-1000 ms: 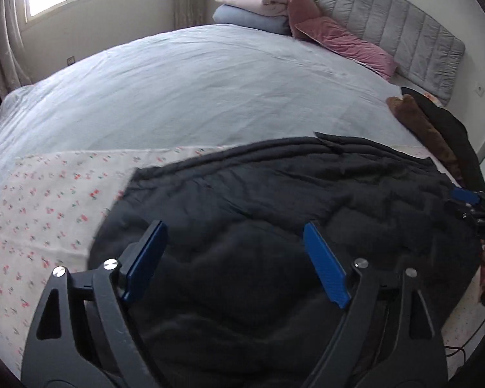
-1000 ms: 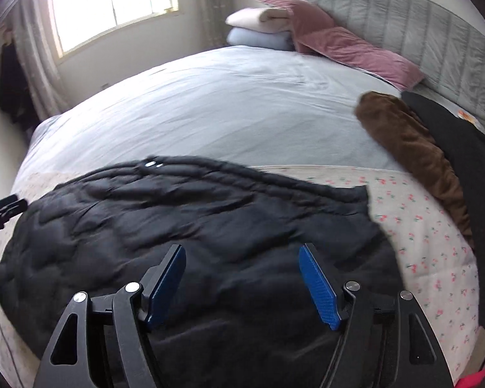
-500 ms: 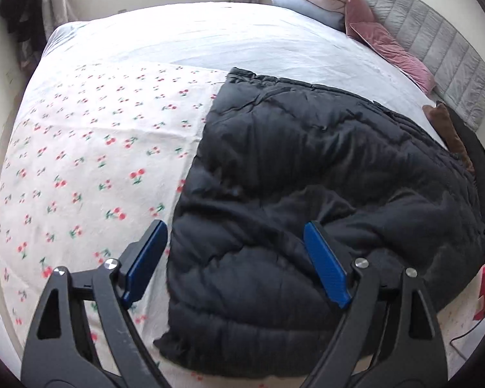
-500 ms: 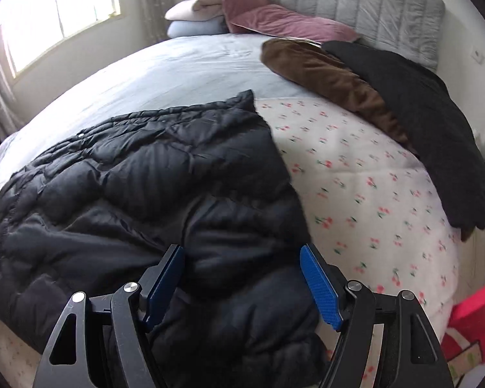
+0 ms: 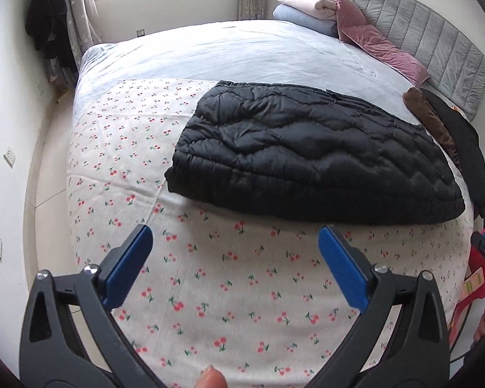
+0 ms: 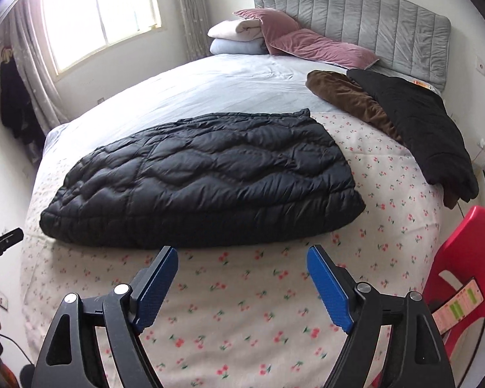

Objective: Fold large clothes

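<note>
L wrist view: left hand-held gripper (image 5: 234, 255) has pulled back vs 0.5 s ago, jaws wide apart, nothing held, over cherry-print sheet (image 5: 236, 297). Black puffer jacket (image 5: 310, 158) now at 12 o'clock, folded into thick slab on bed, no longer under jaws.

R wrist view: right hand-held gripper (image 6: 241, 270) also backed off, jaws apart, empty. Jacket (image 6: 207, 177) at 12; brown garment (image 6: 349, 103) and black garment (image 6: 426, 129) at 2.

Judgement: fold prob. done w/ this one; next likely from pile.
</note>
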`<state>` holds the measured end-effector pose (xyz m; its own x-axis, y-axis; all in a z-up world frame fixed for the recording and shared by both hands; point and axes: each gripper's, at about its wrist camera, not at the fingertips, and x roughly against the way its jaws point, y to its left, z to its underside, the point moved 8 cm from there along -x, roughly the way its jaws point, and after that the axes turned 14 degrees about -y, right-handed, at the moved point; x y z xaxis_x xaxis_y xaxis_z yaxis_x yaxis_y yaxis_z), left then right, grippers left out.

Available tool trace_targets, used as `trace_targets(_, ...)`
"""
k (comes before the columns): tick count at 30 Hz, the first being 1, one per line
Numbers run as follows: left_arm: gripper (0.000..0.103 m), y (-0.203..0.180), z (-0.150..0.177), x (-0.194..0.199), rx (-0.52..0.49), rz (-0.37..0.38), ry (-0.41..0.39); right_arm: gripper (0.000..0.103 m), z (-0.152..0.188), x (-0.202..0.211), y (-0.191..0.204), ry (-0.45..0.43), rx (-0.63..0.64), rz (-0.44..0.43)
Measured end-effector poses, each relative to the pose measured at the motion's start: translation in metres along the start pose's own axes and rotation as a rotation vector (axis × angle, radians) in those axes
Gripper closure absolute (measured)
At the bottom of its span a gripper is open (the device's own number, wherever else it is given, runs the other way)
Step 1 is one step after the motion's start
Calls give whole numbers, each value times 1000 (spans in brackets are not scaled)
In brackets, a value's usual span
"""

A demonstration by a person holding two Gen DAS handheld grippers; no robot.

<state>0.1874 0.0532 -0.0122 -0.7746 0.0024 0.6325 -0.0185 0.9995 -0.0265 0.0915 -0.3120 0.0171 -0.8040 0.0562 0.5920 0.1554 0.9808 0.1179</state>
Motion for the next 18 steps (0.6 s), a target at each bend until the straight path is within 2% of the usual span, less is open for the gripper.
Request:
trace_targets(3, 1, -4, 17, 16, -13, -14, 21, 19, 12, 16, 16, 1, 6, 21)
trace_targets(9, 1, -33, 52, 42, -96, 2, 47, 18, 34, 46, 46, 2, 12, -7)
trace_targets(18, 1, -60, 68, 68, -98, 57, 34, 17, 45, 68, 60, -7, 61, 18)
